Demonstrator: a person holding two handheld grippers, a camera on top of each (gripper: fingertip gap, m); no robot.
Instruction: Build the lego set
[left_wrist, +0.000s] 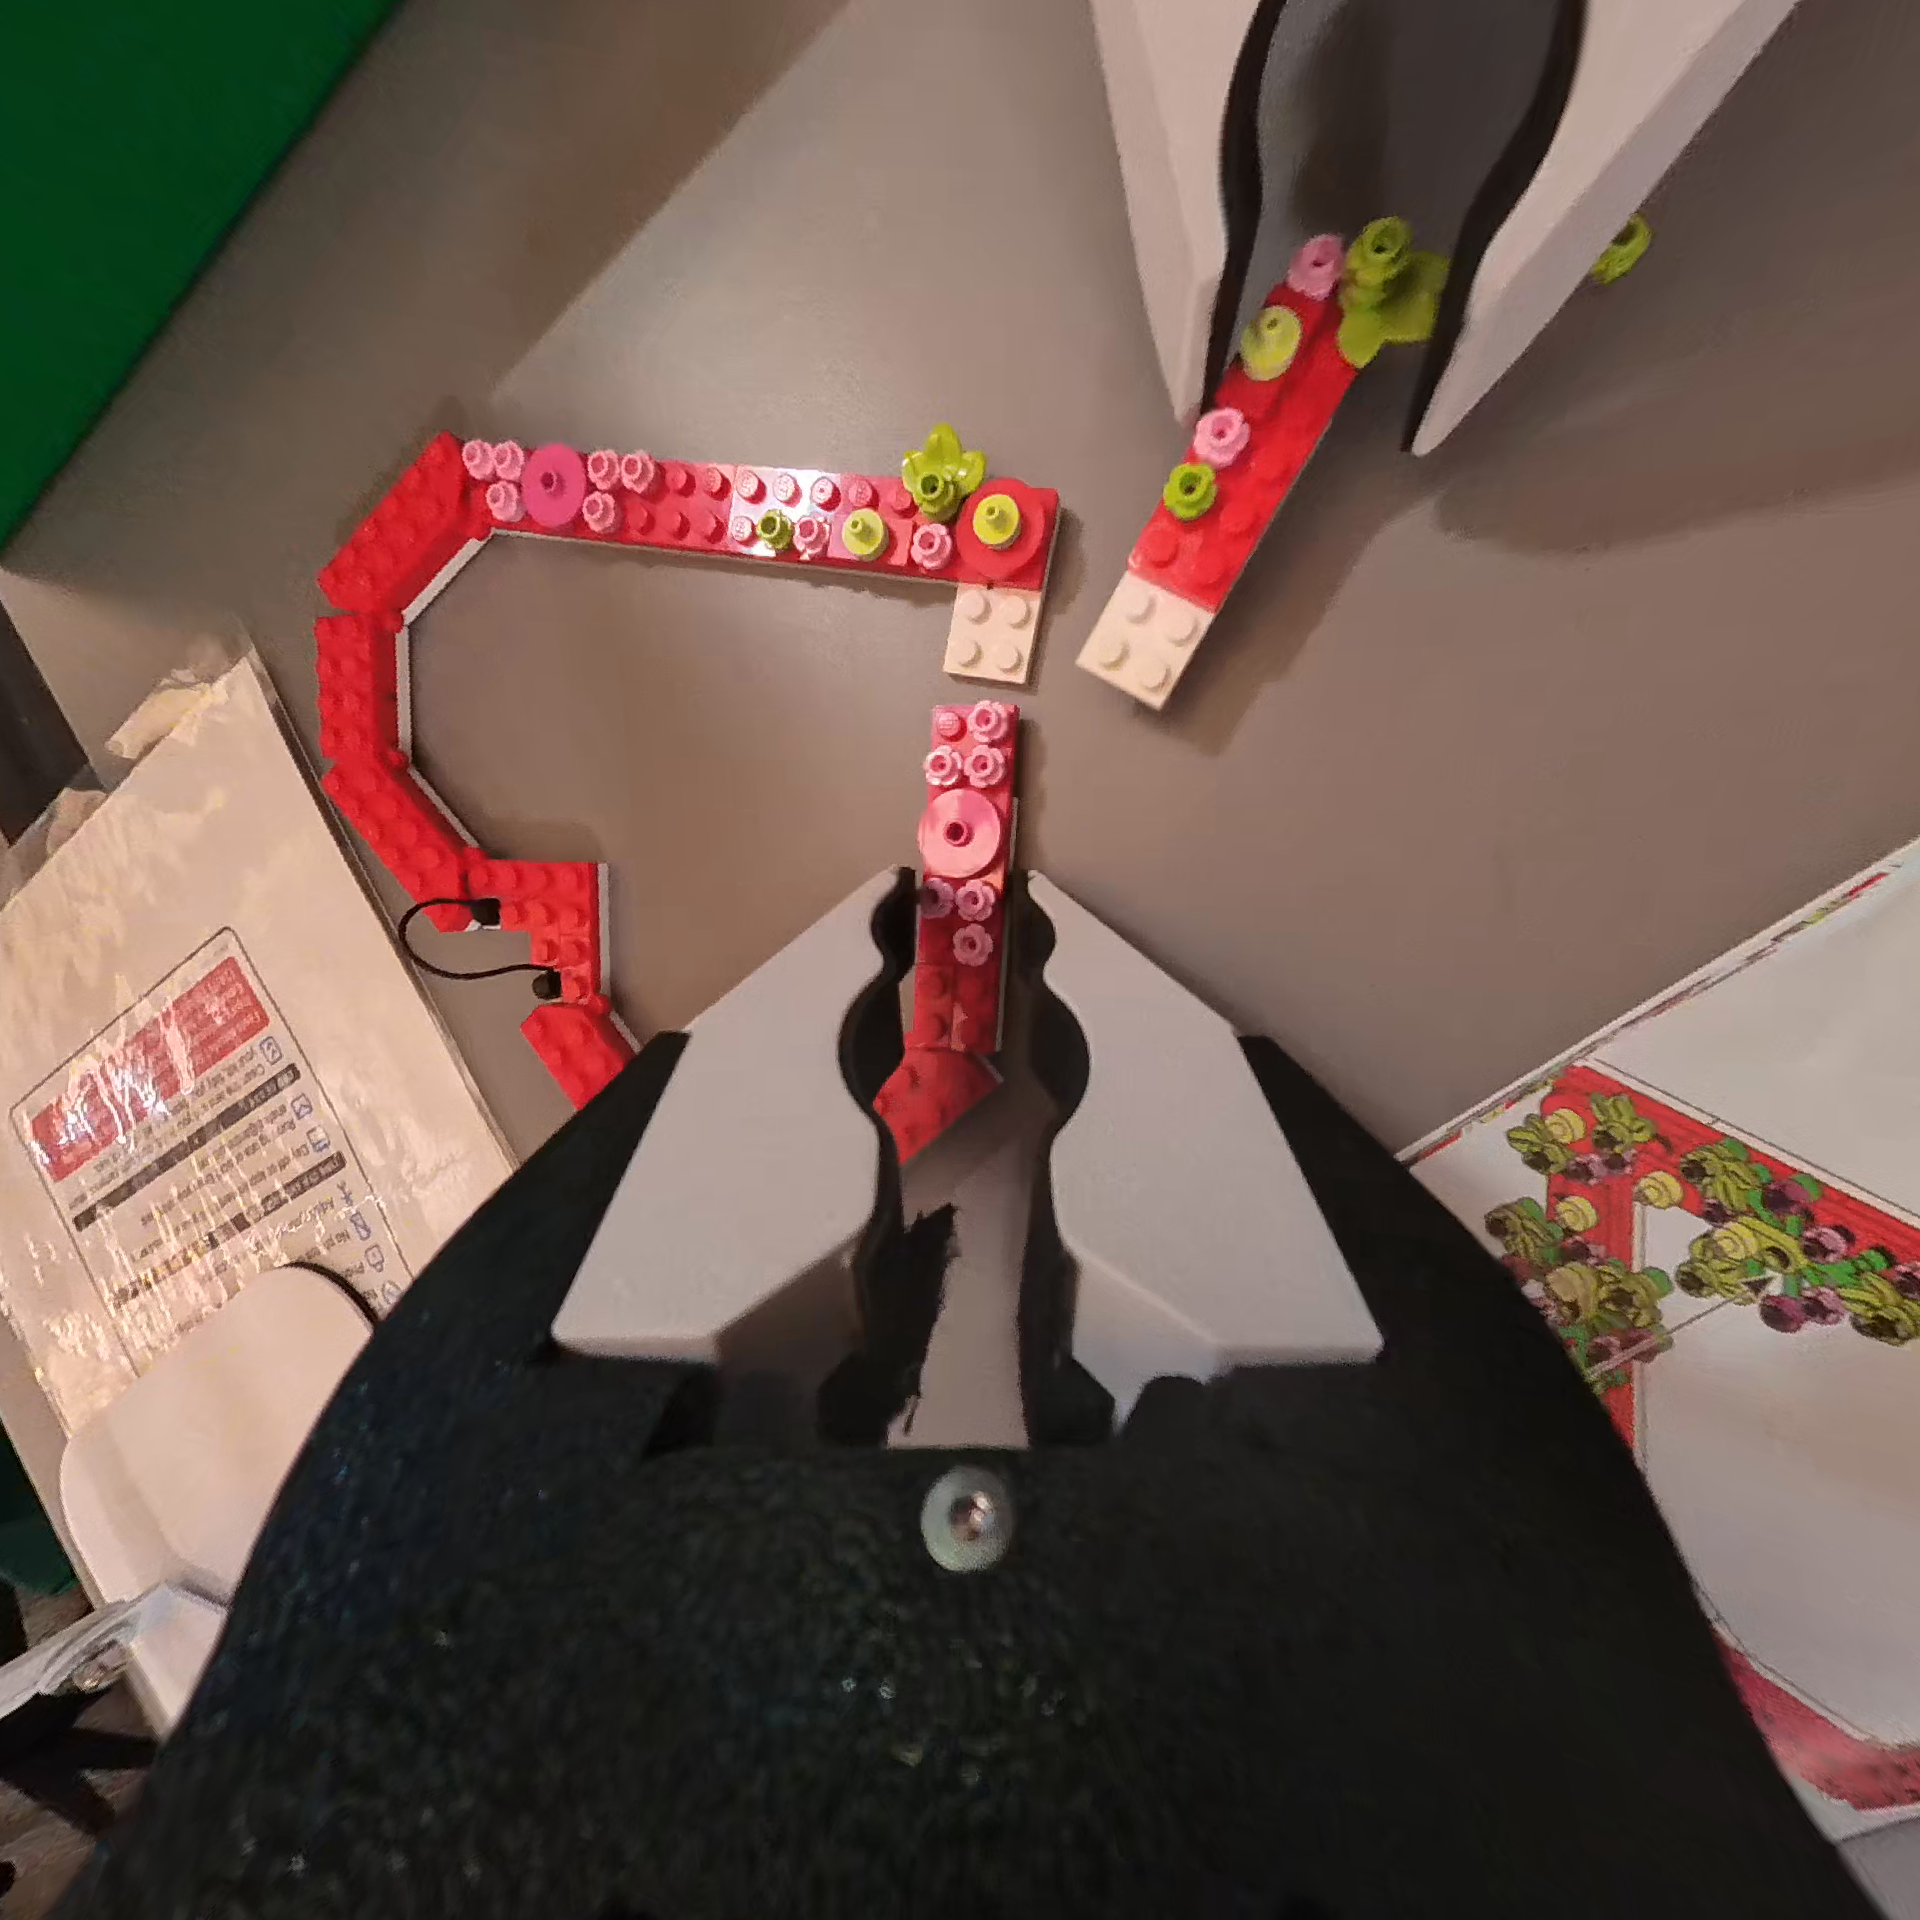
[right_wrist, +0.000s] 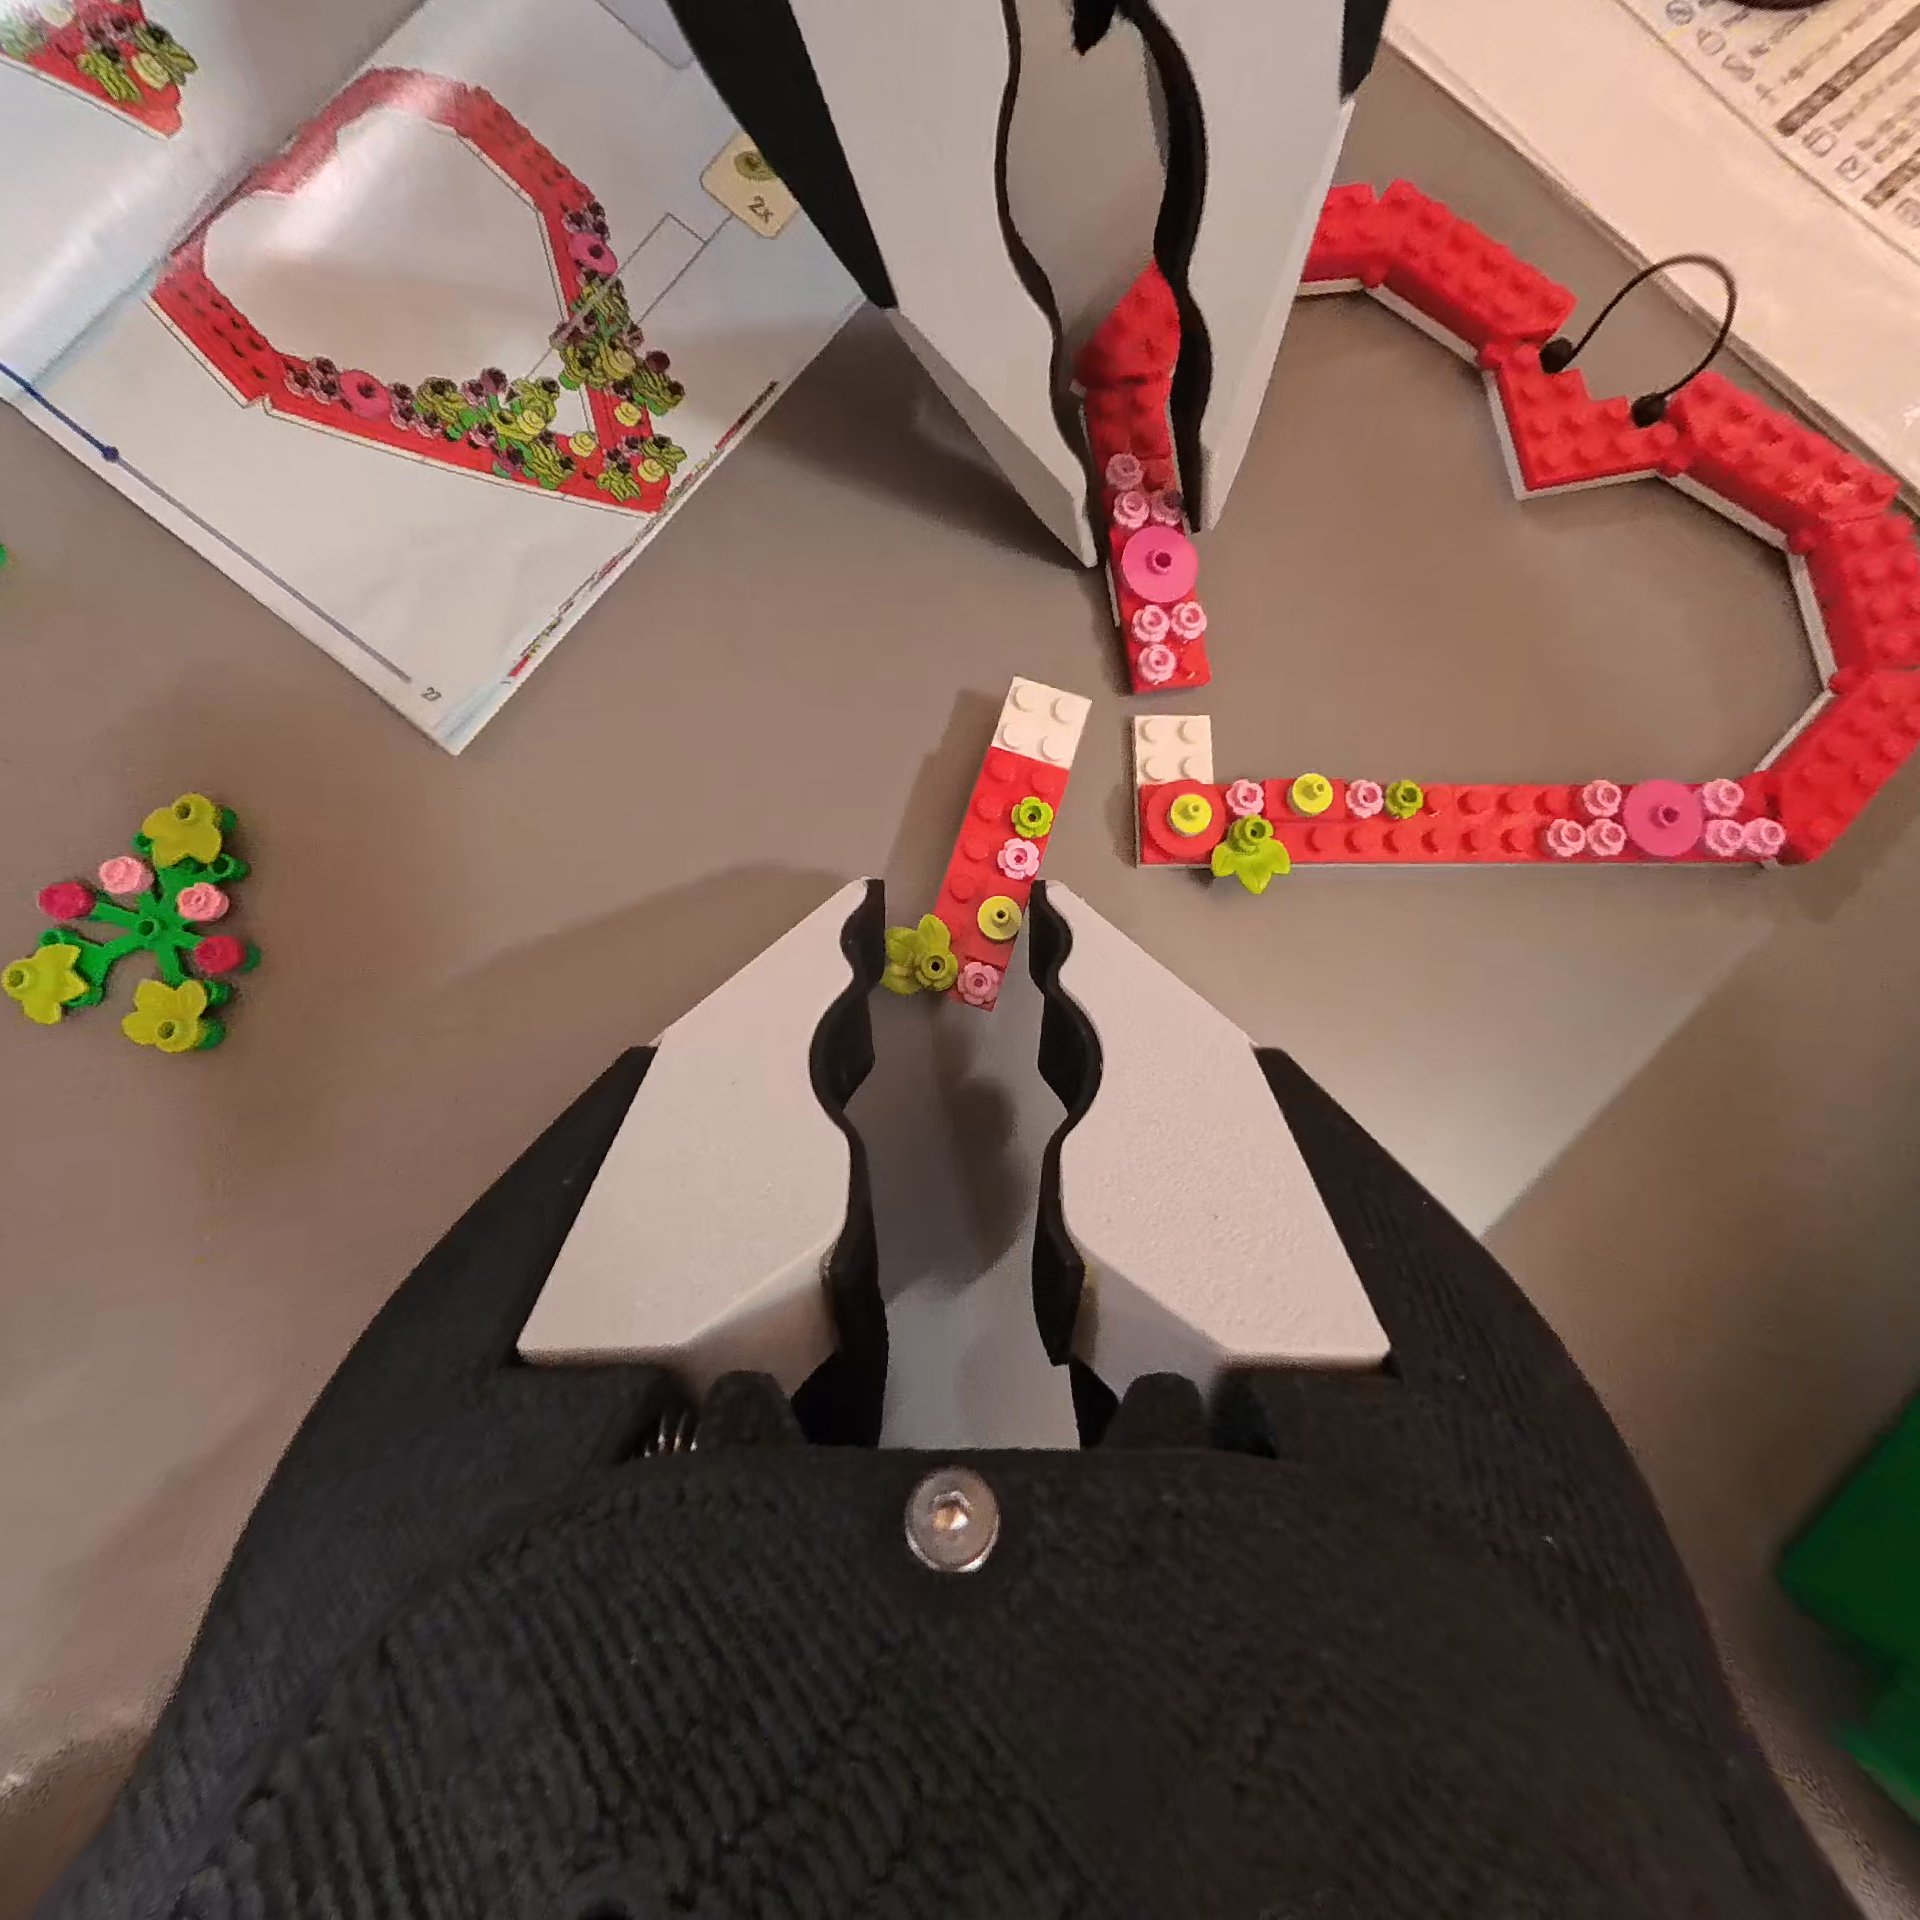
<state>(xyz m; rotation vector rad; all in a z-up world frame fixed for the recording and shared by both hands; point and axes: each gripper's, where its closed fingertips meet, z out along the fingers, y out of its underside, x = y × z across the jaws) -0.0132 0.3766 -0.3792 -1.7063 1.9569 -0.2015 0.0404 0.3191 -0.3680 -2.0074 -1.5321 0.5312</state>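
An open red heart frame (left_wrist: 384, 727) (right_wrist: 1849, 603) lies flat on the grey table. Its long arm carries pink and lime flowers and ends in a white plate (left_wrist: 992, 634) (right_wrist: 1172, 748). My left gripper (left_wrist: 966, 888) (right_wrist: 1143, 535) is shut on a red strip with pink flowers (left_wrist: 971, 790) (right_wrist: 1158, 603); its far end runs toward the frame behind the fingers. My right gripper (right_wrist: 956, 891) (left_wrist: 1307, 431) is closed around the end of a loose red strip with a white tip (right_wrist: 1003, 842) (left_wrist: 1236, 468), a lime leaf pressed against one finger.
An open instruction booklet (right_wrist: 416, 416) (left_wrist: 1714, 1195) lies beside the work. A flower cluster on a green stem (right_wrist: 135, 925) sits apart on the table. A plastic bag with printed paper (left_wrist: 156, 1039) lies by the frame, which carries a black cord loop (right_wrist: 1662, 312). Some 9 cm of space lies between my two pairs of fingers.
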